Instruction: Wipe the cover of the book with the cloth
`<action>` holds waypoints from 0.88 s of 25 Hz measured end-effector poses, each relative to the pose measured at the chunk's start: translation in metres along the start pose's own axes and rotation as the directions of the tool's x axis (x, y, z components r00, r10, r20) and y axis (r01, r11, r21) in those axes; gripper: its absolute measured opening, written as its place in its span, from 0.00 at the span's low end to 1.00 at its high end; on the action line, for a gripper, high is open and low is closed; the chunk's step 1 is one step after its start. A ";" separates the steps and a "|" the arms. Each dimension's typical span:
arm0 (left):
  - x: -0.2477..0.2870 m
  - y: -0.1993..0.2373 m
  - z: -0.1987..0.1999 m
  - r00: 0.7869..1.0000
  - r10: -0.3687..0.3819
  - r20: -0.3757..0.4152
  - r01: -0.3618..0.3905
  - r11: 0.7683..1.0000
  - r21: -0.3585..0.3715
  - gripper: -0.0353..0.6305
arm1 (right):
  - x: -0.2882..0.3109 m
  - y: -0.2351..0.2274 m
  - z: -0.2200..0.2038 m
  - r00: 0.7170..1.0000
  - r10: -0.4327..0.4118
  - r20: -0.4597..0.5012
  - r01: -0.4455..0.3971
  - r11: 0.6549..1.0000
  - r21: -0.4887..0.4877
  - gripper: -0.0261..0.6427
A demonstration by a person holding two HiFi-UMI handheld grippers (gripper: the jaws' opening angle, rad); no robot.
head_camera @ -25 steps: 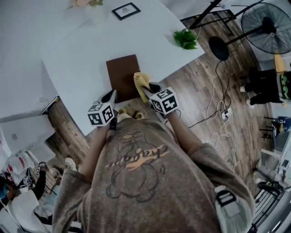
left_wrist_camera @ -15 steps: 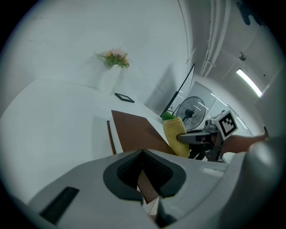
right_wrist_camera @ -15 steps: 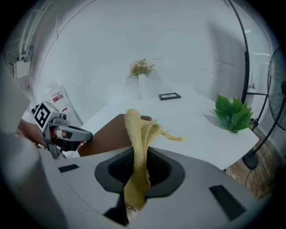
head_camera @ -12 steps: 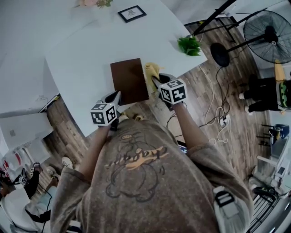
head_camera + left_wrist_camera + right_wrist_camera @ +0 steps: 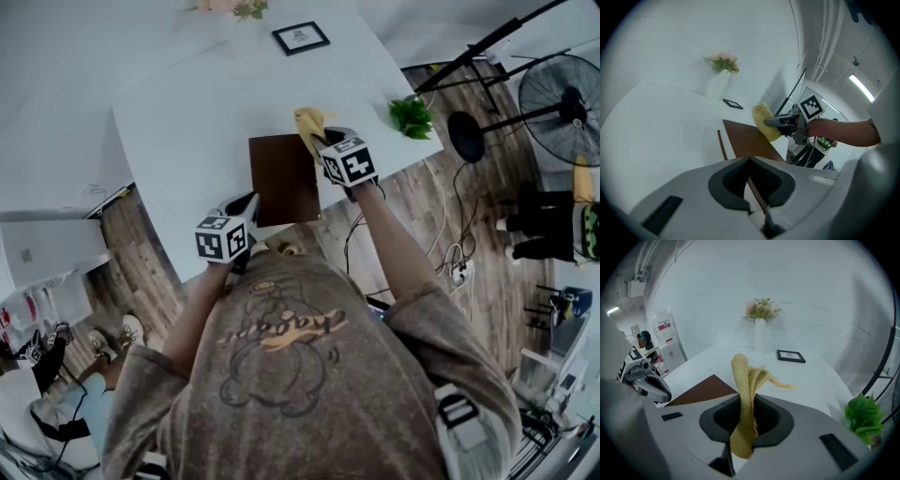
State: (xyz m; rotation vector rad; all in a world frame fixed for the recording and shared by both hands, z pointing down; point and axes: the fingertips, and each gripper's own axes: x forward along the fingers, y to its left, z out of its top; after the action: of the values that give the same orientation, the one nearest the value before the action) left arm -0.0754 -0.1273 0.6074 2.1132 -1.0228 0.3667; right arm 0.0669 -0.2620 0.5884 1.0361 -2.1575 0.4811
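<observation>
Table [image 5: 187, 131]: white; everything listed below is being supported by it, apart from the fan.
Left gripper [image 5: 249, 201]: is being held low at the near left part of the book; its jaws are being kept together with nothing seen between them. The tips appear to be resting on the cover near its left edge, though contact cannot be confirmed from this angle.
Book [image 5: 281, 178]: brown cover, lying flat and closed near the table's front edge, between the two grippers.
Picture frame [image 5: 301, 37]: small, dark-rimmed, lying well beyond the book towards the far side.
Vase [image 5: 760, 336]: white, upright, carrying pale flowers [image 5: 761, 310], just left of the frame in the right gripper view.
Cloth [image 5: 307, 122]: yellow, bunched, being pinched in the middle so that one end is sticking out past the jaw tips; it is being held at the book's far right corner.
Right gripper [image 5: 323, 141]: jaws are being clamped on the cloth, at the book's far right corner.
Plant [image 5: 411, 116]: green, at the table's right corner, apart from the book.
Fan [image 5: 567, 94]: standing on the wooden floor, far right.
</observation>
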 end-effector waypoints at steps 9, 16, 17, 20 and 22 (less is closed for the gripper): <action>-0.007 0.017 0.000 1.000 0.018 0.004 -0.018 1.000 -0.020 0.06 | 0.027 0.016 -0.002 0.999 0.012 -0.048 -0.014 0.999 -0.030 0.14; -0.005 0.013 0.000 1.000 0.017 0.007 -0.016 1.000 -0.023 0.06 | 0.024 0.039 0.001 0.998 0.059 -0.037 -0.060 0.997 -0.051 0.13; -0.005 0.013 -0.001 1.000 0.018 0.008 -0.018 1.000 -0.024 0.06 | 0.023 0.044 0.001 0.997 0.064 -0.036 -0.066 0.996 -0.056 0.13; -0.008 0.009 -0.003 1.000 0.022 0.013 -0.022 0.999 -0.030 0.06 | 0.018 0.055 0.001 0.996 0.080 -0.036 -0.082 0.994 -0.072 0.13; -0.009 0.005 -0.004 1.000 0.024 0.017 -0.024 0.999 -0.033 0.06 | 0.018 0.060 -0.004 0.994 0.094 -0.046 -0.097 0.993 -0.074 0.13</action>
State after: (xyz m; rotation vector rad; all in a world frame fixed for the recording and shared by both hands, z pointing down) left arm -0.0851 -0.1212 0.6081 2.0798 -1.0583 0.3417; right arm 0.0138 -0.2324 0.6023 0.8765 -2.1774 0.4578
